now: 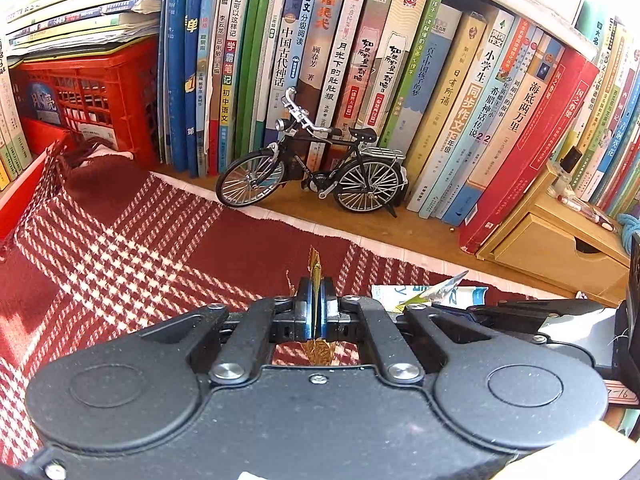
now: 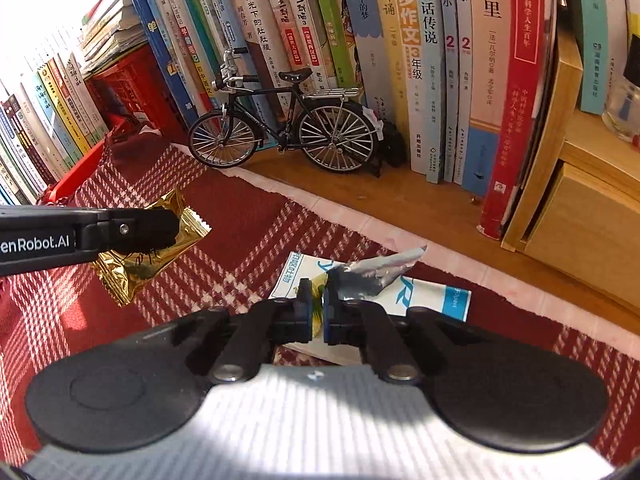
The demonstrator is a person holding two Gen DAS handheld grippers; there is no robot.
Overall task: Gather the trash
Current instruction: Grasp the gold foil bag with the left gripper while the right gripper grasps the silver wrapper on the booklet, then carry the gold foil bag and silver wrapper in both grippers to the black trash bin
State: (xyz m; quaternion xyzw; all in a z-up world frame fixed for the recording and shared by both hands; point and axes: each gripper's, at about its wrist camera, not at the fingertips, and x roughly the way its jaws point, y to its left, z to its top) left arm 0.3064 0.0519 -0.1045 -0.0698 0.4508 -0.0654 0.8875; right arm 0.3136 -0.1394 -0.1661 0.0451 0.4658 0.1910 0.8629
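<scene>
Right wrist view shows the right gripper [image 2: 317, 307] pinched on a crumpled silver-lined foil wrapper [image 2: 372, 276] above a white-and-blue packet [image 2: 432, 300]; at nine o'clock, the left gripper [image 2: 168, 230] clamps a gold foil sachet [image 2: 160, 248] over the red checked cloth [image 2: 248, 248]. Both look light, crinkly and slippery, so an edge fold is probably the safest hold.

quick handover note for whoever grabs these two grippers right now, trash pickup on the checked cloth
Left gripper: shut on the gold wrapper, lifted off the red checked cloth.
Right gripper: shut on the silver-lined wrapper, low over the white and blue leaflet.
Done: both wrappers gripped.
Left: lift the right one clear, drop both in a bin; none is in view. The leaflet may be trash too, unclear.
</scene>
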